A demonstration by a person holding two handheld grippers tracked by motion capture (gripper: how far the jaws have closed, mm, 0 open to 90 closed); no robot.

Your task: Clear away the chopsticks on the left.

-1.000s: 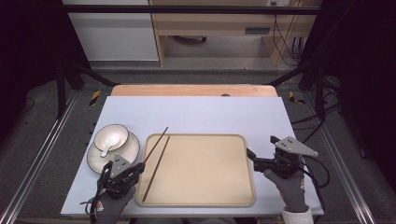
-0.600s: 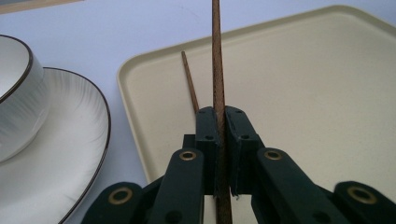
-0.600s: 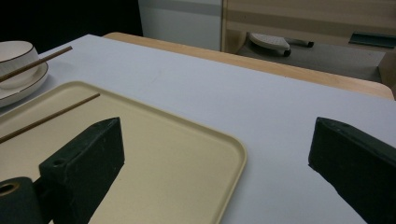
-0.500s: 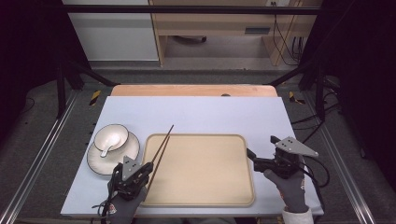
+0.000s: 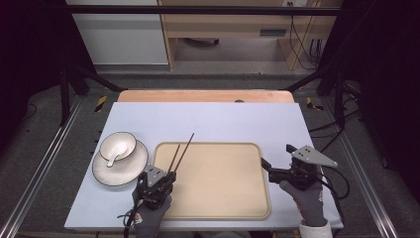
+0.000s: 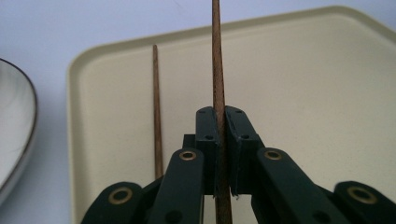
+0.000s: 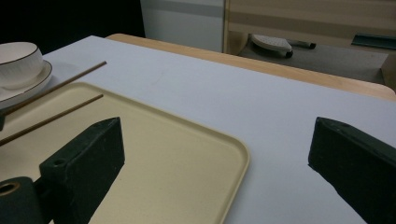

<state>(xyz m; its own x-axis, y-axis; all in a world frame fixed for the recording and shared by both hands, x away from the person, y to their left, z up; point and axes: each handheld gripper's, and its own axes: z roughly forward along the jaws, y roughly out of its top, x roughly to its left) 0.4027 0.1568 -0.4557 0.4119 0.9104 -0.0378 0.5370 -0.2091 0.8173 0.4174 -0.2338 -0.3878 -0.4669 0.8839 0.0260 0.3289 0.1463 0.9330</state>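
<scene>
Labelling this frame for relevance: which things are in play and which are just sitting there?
In play:
left gripper, shut on one thin brown wooden chopstick
second brown chopstick
beige rectangular plastic tray

Lying about:
white ceramic bowl with spoon
dark-rimmed white saucer
right gripper, open beside the tray

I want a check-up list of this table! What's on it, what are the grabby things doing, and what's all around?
Surface: pale blue table top, wooden strip at its far edge.
Job's things: beige tray; two chopsticks, one clamped in the left hand-held gripper, the other beside it, not between the jaws; both angle over the tray's far left corner. Bowl with a spoon, on a plate left of the tray.
Clutter: nothing seen.
Grippers: right hand-held gripper open, empty, at the tray's right edge.
Cables: one trails from each gripper; more hang far right.
Surroundings: dark frame, grey floor, wooden furniture behind.
</scene>
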